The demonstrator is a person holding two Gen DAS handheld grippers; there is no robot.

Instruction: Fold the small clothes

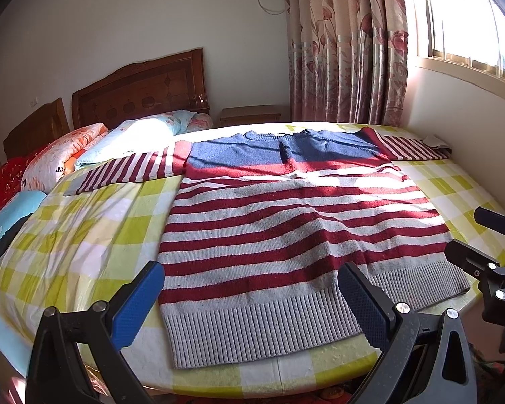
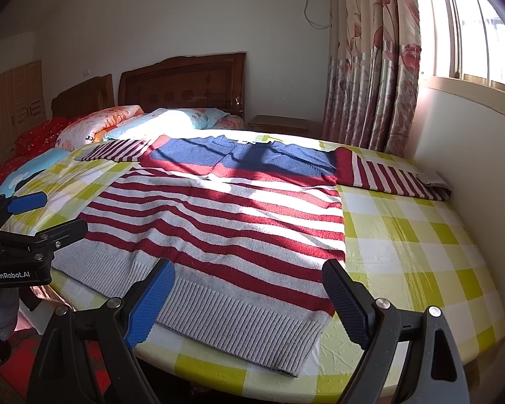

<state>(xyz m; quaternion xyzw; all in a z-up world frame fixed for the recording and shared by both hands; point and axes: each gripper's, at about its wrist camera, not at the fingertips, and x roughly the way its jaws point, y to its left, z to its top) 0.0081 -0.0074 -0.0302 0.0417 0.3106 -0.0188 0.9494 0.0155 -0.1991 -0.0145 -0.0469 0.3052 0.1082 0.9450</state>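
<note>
A knitted sweater [image 1: 286, 222] with red and grey stripes, a blue yoke and a grey ribbed hem lies flat on the yellow-checked sheet [image 1: 94, 235], sleeves spread out to both sides. It also shows in the right wrist view [image 2: 225, 229]. My left gripper [image 1: 252, 299] is open and empty, above the hem near the front edge. My right gripper [image 2: 249, 299] is open and empty, above the hem's right part. The right gripper shows at the right edge of the left wrist view [image 1: 481, 245]; the left gripper shows at the left of the right wrist view [image 2: 40, 215].
Pillows and folded quilts [image 1: 84, 155] lie at the head, before wooden headboards [image 1: 141, 97]. A wall [image 2: 471, 141] with a window and flowered curtain [image 1: 346, 50] borders the right. A small nightstand [image 1: 250, 114] stands behind. The right sleeve end [image 2: 434, 185] touches the wall.
</note>
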